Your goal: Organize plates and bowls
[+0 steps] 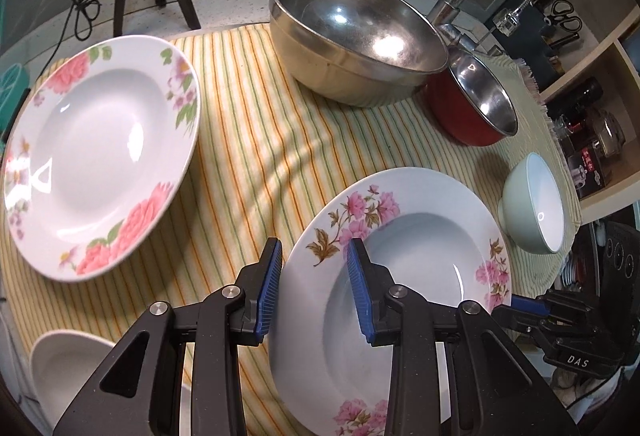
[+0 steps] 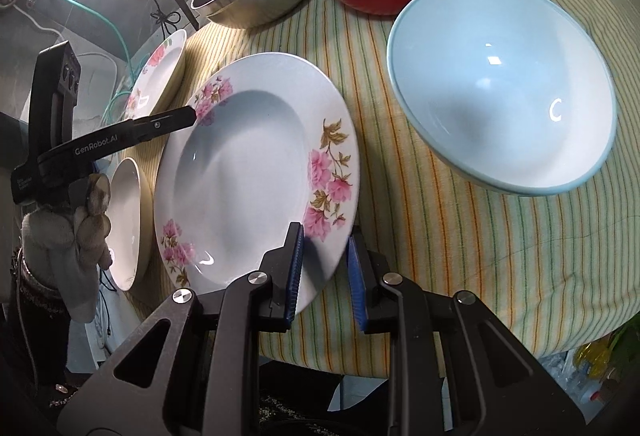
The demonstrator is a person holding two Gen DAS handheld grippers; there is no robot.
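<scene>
A deep white plate with pink blossoms and brown leaves (image 2: 256,171) sits in the middle of the right wrist view and at lower right of the left wrist view, held by both grippers over the striped cloth (image 1: 256,139). The right gripper (image 2: 323,270) pinches its near rim at bottom centre, one blue pad on the upper face and the other under the edge. The left gripper (image 1: 314,290) clamps the opposite rim, one pad outside the plate and one inside the well; in the right wrist view its black finger meets the plate's rim at the left, with a gloved hand (image 2: 86,224) below it. A second plate with large pink peonies (image 1: 100,155) lies at the left of the left wrist view, apart from the held plate. A plain white dish (image 1: 72,376) shows at lower left. At the top stand a large steel bowl (image 1: 356,39) and, touching it, a red-sided steel bowl (image 1: 476,103). A pale blue bowl (image 2: 504,87) fills the upper right of the right wrist view, near the plate.
</scene>
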